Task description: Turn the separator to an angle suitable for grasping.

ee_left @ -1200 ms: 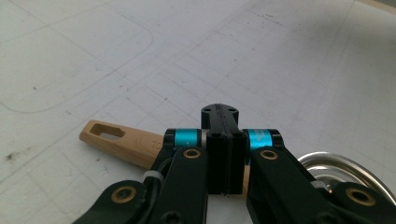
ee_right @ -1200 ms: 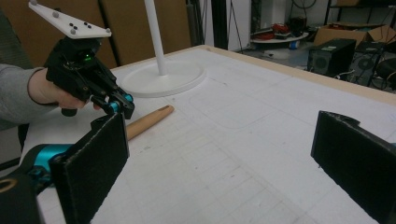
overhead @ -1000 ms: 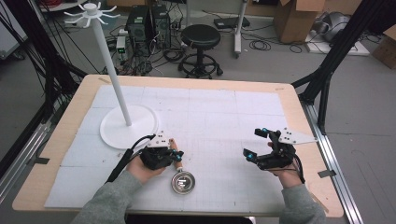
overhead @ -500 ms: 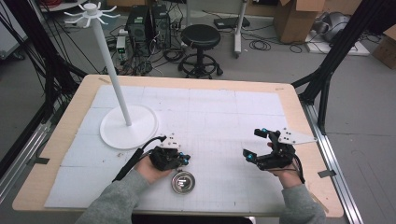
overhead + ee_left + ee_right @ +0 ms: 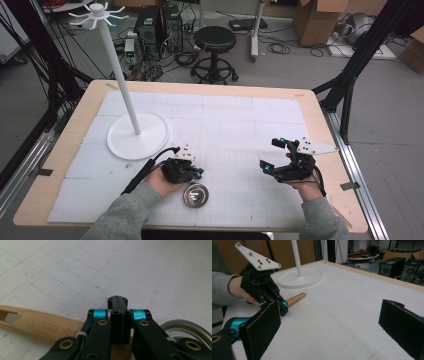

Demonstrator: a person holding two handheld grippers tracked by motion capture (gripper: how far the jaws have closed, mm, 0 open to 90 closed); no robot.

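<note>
Resting low on the white mat near the table's front edge, the left gripper [image 5: 196, 171] is seen with its jaws fully closed; in the left gripper view the two black jaws meet with no gap, and the pale wooden handle [image 5: 37, 325] of a kitchen utensil passes beneath them. Whether the handle is actually pinched cannot be told: the jaw tips sit above it and contact is hidden. Lettering is embossed on the handle, and a slot is cut through its far end. A round metal bowl [image 5: 195, 195] of the utensil lies on the mat just beside the left hand, on the person's side; its rim is also caught at the lower right of the left gripper view. From the right gripper view the wooden handle is seen sticking out past the left gripper toward the white stand base [image 5: 138, 135], with a clear gap between them. The right gripper [image 5: 276, 156] is held over the right half of the mat, jaws spread wide, nothing between the pads [image 5: 262, 330]. A white pole [image 5: 119, 75] rises from the stand base.
</note>
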